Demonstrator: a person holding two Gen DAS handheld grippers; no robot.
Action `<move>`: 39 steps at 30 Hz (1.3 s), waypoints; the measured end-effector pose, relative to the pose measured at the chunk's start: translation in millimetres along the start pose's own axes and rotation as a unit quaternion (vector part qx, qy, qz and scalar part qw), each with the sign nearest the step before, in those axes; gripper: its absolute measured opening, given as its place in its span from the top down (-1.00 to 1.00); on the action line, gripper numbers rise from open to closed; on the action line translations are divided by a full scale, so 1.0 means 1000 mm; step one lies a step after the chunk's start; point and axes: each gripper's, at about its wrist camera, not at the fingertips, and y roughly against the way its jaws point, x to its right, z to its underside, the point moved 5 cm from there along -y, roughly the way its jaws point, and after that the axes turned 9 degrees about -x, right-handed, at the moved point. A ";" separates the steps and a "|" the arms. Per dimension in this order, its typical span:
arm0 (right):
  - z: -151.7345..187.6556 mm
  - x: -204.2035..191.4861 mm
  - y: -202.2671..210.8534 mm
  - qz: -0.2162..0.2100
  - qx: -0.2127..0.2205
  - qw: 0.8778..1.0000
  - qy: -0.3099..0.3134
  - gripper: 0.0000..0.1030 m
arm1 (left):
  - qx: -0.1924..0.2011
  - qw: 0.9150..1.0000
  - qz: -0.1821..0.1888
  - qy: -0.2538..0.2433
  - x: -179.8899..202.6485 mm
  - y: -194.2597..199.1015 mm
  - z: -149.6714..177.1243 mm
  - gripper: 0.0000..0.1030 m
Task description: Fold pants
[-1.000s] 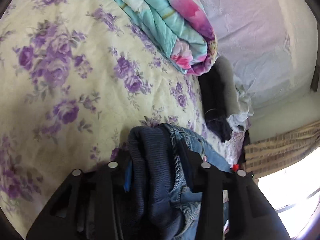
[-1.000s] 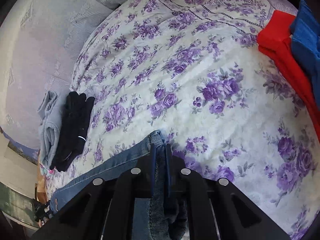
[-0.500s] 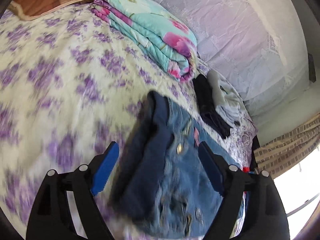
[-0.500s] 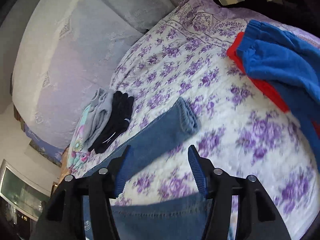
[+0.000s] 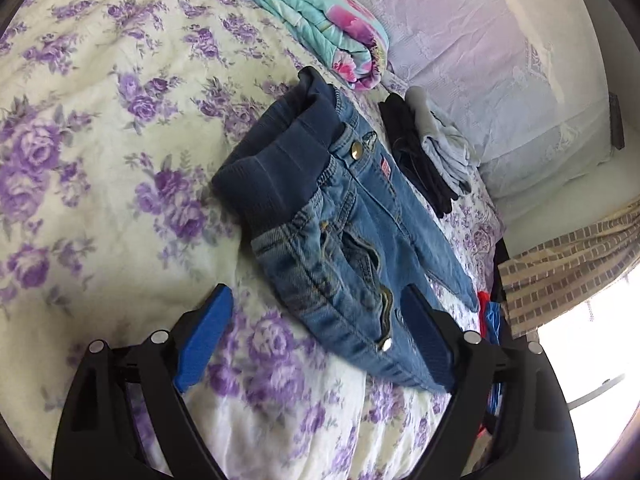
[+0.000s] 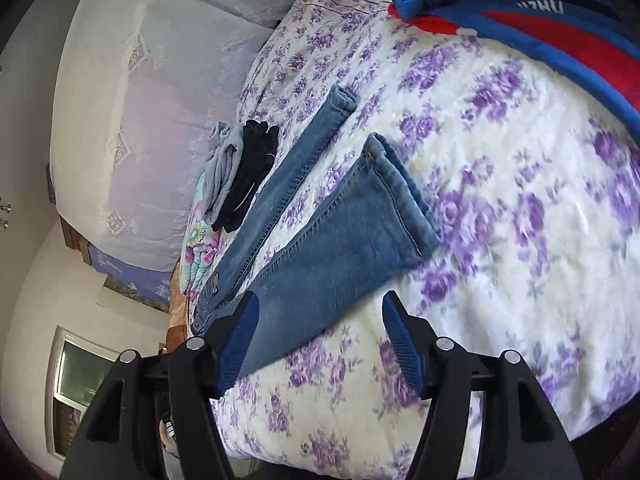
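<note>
Blue pads of the left hand-held gripper [image 5: 316, 336] spread wide apart, clamped on nothing, hovering just above the hip of the jeans [image 5: 336, 236]. Right hand-held gripper [image 6: 320, 344] likewise gaping, empty, poised over the thigh of the nearer leg [image 6: 352, 240].

Jeans laid face up on the floral bedspread [image 5: 100, 128], ribbed dark-blue waistband [image 5: 276, 164] at one end, snap button [image 5: 354, 154] and fly showing. Legs splayed in a narrow V, nearer cuff [image 6: 400, 196] wide and flat, farther cuff [image 6: 342, 100] slimmer and pointing toward the bed's edge. No fold made yet, by the look of it.

Probably soft, light, small-sized denim: limp enough to sag when lifted, thicker and bulkier at the elastic waistband and along the seams. Not slippery, not fragile. Best taken at double-layer edges, likely one waistband corner with the left and the matching cuff with the right, so one leg can be carried over onto the other. Pinching a single layer risks dragging the top cloth and rumpling the rest; soft bedding underneath may also get caught between the pads.

Further out: folded black and grey garments [image 5: 428, 152] just beside the farther leg, folded turquoise quilt [image 5: 316, 20] near the waistband, blue-and-red clothing [image 6: 520, 12] well apart beyond the cuffs.
</note>
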 end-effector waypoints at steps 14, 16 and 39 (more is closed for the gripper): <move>-0.040 0.019 -0.045 0.000 0.016 0.999 -0.045 0.84 | 0.005 0.998 0.024 0.055 -0.009 -0.010 -0.020 0.56; -0.047 0.008 -0.040 -0.015 0.021 0.999 -0.032 0.85 | 0.016 0.998 0.031 0.057 -0.007 -0.002 -0.018 0.63; -0.067 0.020 0.030 0.018 0.092 0.996 -0.011 -0.23 | 0.111 0.989 -0.097 0.006 -0.015 0.071 -0.051 -0.45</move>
